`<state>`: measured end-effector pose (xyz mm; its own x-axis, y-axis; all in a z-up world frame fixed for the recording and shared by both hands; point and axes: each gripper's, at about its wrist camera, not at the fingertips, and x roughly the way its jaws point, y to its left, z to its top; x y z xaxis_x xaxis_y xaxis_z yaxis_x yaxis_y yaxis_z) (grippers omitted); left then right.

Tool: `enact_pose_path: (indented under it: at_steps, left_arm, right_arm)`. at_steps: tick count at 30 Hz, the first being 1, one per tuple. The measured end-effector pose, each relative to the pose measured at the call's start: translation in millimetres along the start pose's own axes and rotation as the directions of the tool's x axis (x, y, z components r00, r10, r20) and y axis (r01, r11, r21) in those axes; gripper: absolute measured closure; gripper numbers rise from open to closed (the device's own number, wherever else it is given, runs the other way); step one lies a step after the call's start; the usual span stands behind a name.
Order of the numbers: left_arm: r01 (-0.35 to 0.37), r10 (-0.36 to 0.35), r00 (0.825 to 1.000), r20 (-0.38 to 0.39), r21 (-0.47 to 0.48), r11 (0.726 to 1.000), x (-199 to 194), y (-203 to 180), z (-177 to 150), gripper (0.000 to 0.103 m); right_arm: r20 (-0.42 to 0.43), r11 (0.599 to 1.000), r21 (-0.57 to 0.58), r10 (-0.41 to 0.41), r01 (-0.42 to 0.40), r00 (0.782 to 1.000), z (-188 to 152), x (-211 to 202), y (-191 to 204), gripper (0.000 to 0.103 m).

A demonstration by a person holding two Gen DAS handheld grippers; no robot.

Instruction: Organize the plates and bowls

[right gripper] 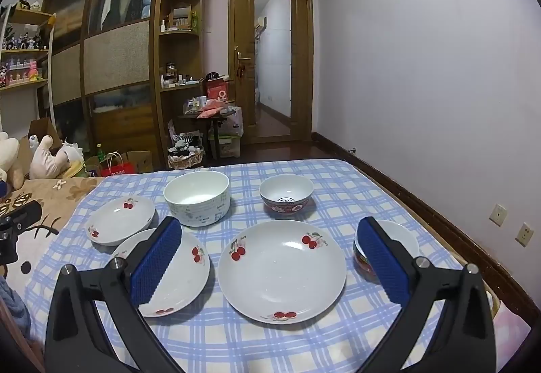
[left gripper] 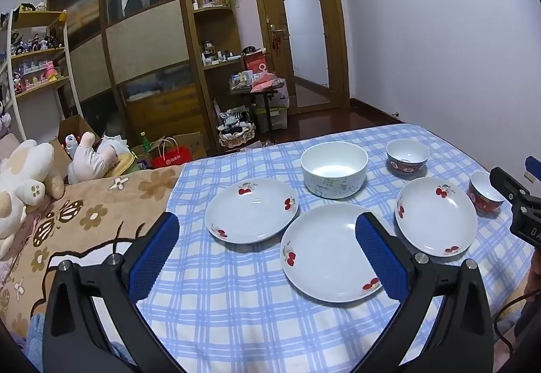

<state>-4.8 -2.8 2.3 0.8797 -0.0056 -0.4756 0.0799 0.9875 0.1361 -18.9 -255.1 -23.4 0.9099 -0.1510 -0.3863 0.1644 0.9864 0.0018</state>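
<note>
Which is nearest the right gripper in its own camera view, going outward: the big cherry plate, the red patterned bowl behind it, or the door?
1. Big cherry plate, just ahead between the open jaws.
2. Red patterned bowl, behind the plate at the cloth's far end.
3. Door, across the room.

A home bedroom is shown: a wooden wardrobe (left gripper: pixel 145 45) is seen at eleven o'clock, plush toys (left gripper: pixel 23 177) at nine, a door (left gripper: pixel 301 35) at twelve.

A blue checked cloth (right gripper: pixel 270 339) covers the bed; stuffed toys (left gripper: pixel 23 177) far left, a wooden door (right gripper: pixel 270 58) beyond.
</note>
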Motion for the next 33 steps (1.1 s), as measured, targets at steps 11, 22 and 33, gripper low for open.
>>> enact_pose_path:
  at_steps: [11,22,33]
  left_arm:
    - [-0.001,0.001,1.000,-0.001,0.001,1.000,-1.1,0.4,0.1,0.001]
    - [0.001,-0.001,1.000,-0.003,0.001,1.000,-1.1,1.2,-0.2,0.001]
    - [0.000,0.000,1.000,-0.002,0.002,1.000,-0.9,1.0,-0.6,0.001]
  right_arm:
    - [-0.003,1.000,0.003,0.001,-0.001,1.000,-1.1,0.9,0.0,0.000]
    - [-0.015,1.000,0.031,-0.005,0.005,1.000,-0.6,1.2,-5.3,0.000]
    - [-0.021,1.000,0.015,-0.012,0.012,1.000,-2.9,4.2,-5.3,0.000]
